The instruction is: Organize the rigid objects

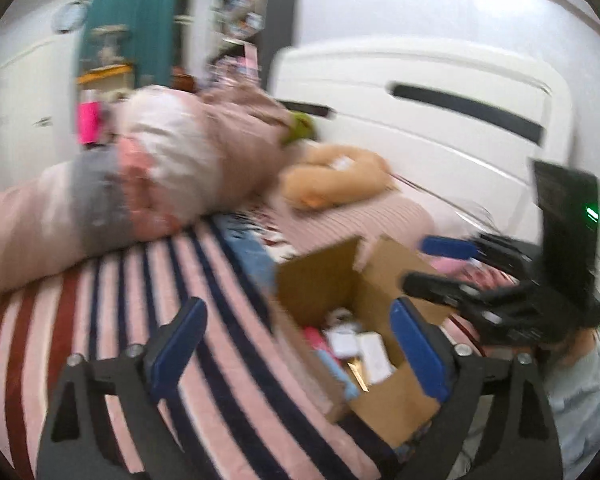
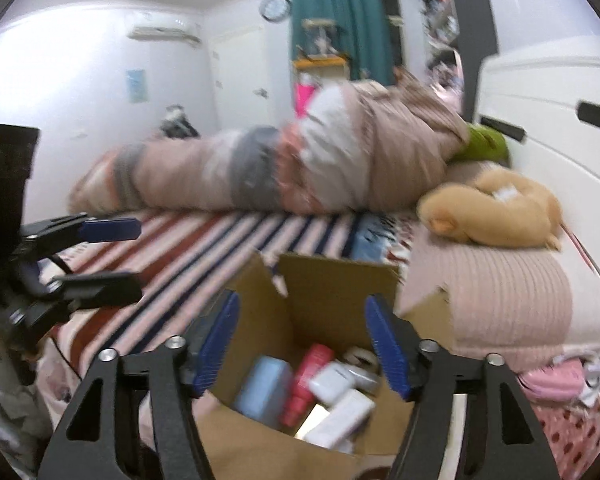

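While both hang spread wide and hold nothing, the right gripper (image 2: 302, 340) is over the open cardboard box (image 2: 324, 292) of small items, the left gripper (image 1: 296, 344) beside it above the striped blanket (image 1: 120, 312).

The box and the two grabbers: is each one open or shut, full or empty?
cardboard box: flaps open, upright on the bed, holding several things
pink bottle: lying down inside the box
light blue case: inside the box, lid shut
left gripper: jaws open, holding nothing
right gripper: jaws open, holding nothing, above the box
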### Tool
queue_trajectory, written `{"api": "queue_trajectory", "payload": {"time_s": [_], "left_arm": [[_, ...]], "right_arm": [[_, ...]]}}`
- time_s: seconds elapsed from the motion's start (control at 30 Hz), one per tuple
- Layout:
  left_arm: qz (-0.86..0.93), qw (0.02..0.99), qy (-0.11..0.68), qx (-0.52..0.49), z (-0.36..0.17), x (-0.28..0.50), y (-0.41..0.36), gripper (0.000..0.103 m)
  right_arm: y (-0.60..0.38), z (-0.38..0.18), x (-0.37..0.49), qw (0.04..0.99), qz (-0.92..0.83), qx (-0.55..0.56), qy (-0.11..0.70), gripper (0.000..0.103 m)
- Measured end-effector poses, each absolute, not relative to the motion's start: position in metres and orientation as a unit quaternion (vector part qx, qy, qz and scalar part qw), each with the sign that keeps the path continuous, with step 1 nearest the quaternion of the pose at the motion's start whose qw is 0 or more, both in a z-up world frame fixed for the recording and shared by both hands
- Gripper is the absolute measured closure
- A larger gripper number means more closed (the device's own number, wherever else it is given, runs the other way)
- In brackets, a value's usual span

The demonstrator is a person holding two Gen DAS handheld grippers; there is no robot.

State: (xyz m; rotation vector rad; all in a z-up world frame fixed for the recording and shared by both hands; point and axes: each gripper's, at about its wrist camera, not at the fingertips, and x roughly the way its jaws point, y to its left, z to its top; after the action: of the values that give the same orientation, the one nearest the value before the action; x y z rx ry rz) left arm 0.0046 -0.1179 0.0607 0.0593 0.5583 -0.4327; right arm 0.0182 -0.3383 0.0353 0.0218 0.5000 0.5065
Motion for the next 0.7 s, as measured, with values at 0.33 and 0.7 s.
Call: {"api": "queue_trajectory", "payload": {"time_s": [0.33,0.7], "left_arm": [[-0.084,0.965,0.247,0.0,0.059,-0.015,-0.069,0.005],[-0.066,0.968,0.243,-0.008,0.057,-0.023,-0.058,0.005]], "right_arm": [[-0.323,0.047,-0.012,0.934,0.317,0.028,0.161,0.0],[-0.321,0.045,-0.014,0.934,0.312,0.036,0.167,0.0]]}}
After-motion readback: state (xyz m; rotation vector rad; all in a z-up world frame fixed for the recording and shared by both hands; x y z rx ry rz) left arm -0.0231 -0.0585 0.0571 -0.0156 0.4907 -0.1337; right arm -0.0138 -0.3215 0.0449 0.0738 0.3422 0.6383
